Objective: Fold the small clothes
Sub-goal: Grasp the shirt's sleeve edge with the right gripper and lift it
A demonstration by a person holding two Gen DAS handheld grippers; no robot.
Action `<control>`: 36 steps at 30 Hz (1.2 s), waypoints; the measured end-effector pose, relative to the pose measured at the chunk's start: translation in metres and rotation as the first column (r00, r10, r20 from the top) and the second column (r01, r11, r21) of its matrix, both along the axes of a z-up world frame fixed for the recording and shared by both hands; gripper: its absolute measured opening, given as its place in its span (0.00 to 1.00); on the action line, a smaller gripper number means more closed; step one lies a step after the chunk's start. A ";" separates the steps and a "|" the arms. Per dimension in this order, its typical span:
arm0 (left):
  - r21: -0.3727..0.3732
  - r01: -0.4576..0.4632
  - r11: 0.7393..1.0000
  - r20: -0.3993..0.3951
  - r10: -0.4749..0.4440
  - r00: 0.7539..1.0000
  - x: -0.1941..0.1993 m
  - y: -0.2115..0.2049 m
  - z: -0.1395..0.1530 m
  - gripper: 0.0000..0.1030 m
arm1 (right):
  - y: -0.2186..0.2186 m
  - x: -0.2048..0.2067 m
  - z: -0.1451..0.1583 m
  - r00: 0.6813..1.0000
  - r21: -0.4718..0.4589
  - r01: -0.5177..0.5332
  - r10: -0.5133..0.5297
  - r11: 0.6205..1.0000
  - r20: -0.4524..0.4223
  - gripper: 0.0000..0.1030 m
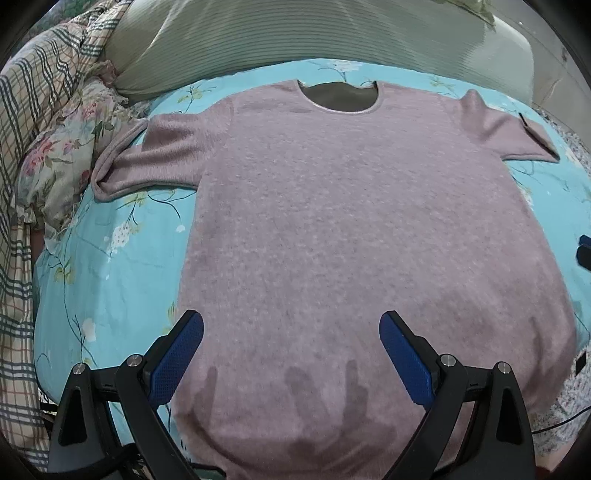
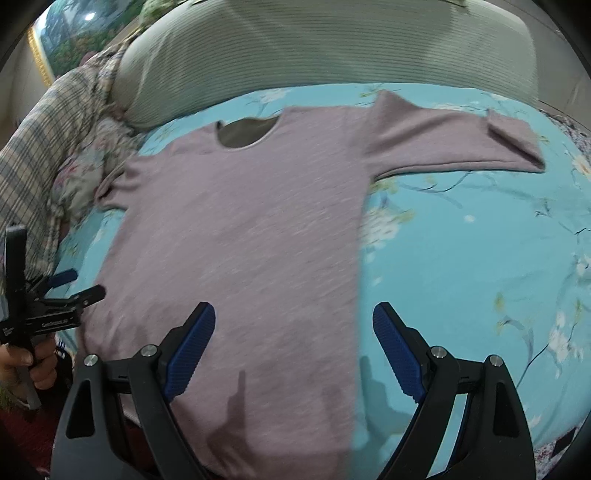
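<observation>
A pale pink short-sleeved knit top (image 1: 332,221) (image 2: 240,229) lies flat and face up on a turquoise flowered bedsheet (image 1: 110,266) (image 2: 461,258), neckline at the far end, both sleeves spread out. My left gripper (image 1: 291,325) hovers open above the top's lower hem, holding nothing. My right gripper (image 2: 293,317) is open over the top's right side edge, one finger above the fabric, the other above the sheet. The left gripper (image 2: 70,284) also shows at the left edge of the right wrist view, held in a hand (image 2: 33,365).
A grey-green ribbed headboard cushion (image 1: 295,33) (image 2: 314,48) runs along the far side. A plaid blanket (image 1: 40,122) and a floral pillow (image 1: 66,162) are heaped at the left. The right gripper's tip (image 1: 584,251) peeks in at the right edge of the left wrist view.
</observation>
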State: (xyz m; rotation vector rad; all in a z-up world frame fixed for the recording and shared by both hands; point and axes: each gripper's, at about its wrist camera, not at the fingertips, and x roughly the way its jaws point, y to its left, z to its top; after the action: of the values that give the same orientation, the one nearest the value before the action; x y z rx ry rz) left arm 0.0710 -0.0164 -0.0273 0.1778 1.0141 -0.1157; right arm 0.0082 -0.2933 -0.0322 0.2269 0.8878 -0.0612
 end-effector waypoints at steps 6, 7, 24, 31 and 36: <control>-0.012 -0.020 1.000 -0.017 0.020 1.000 0.028 0.001 -0.009 0.94 | -0.060 0.018 0.009 0.994 -0.038 0.097 -0.096 0.995 0.044 0.84; -0.007 -0.022 1.000 -0.024 0.022 0.999 0.033 0.000 -0.010 0.94 | -0.076 0.023 0.012 0.991 -0.062 0.128 -0.125 0.990 0.054 0.83; 0.001 0.016 1.000 -0.114 -0.015 0.993 0.067 -0.046 -0.039 0.94 | -0.279 0.162 0.009 0.946 -0.321 0.325 -0.311 0.890 0.095 0.67; 0.004 0.019 1.000 -0.149 -0.018 0.989 0.077 -0.049 -0.052 0.94 | -0.307 0.178 -0.005 0.926 -0.318 0.363 -0.378 0.876 0.016 0.09; -0.023 0.016 1.000 -0.140 -0.019 0.990 0.081 -0.045 -0.052 0.94 | -0.264 0.153 0.022 0.951 -0.223 0.310 -0.303 0.924 0.069 0.07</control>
State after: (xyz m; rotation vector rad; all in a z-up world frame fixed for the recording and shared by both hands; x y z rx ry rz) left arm 0.1516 -0.0613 -0.0790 0.1605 1.1514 -0.1574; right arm 0.1610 -0.5571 -0.0103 0.1462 0.7983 -0.4501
